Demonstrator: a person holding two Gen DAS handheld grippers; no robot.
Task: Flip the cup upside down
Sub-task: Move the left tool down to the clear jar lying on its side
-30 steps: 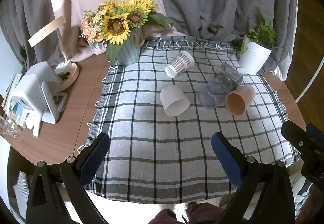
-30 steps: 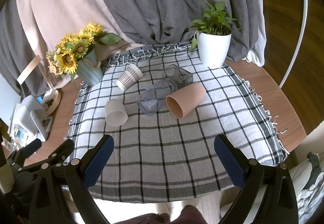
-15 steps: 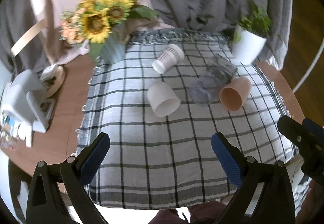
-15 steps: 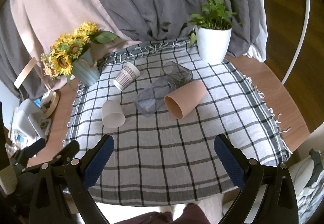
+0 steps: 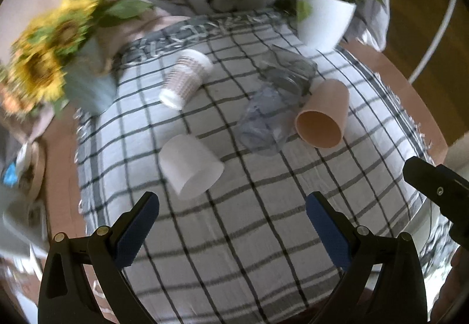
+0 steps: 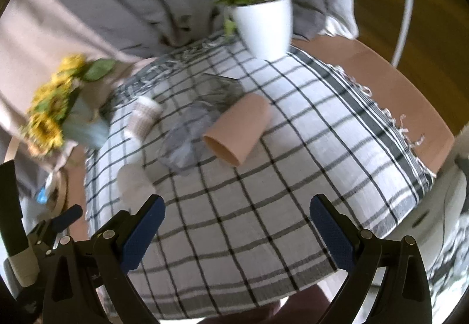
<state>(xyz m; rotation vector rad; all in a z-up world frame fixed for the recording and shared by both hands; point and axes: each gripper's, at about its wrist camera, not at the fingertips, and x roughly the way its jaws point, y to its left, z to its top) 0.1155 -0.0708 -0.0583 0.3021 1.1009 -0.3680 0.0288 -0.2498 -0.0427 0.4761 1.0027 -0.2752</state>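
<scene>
Right now I have both tools wide open and holding nothing. My left gripper (image 5: 231, 208) hangs over the near part of the checked cloth (image 5: 263, 236), jaws spread well apart, and my right gripper (image 6: 237, 211) is spread just as wide above the same near edge. I keep them open because nothing has been chosen for a grasp yet, and a cup lying on its side needs a wide mouth to get around it.

Four cups lie tipped over ahead of me. The white cup (image 5: 190, 167) is closest to my left tool, just beyond its left finger, with its wider end turned toward me, so I judge it the easiest first target. Farther out sits the patterned paper cup (image 5: 186, 79), also on its side. Ahead and to the right lies the clear glass (image 5: 272, 107), touching the tan cup (image 5: 322, 115), whose open mouth faces me; from my right tool that tan cup (image 6: 237, 130) is straight ahead.

Both views are smeared by motion, so I cannot say for sure whether the glass is one piece or two lying together. None of the cups is yet mouth-down. The sunflower vase (image 5: 88, 83) and the white plant pot (image 6: 263, 28) stand at the far edge, clear of my approach.
</scene>
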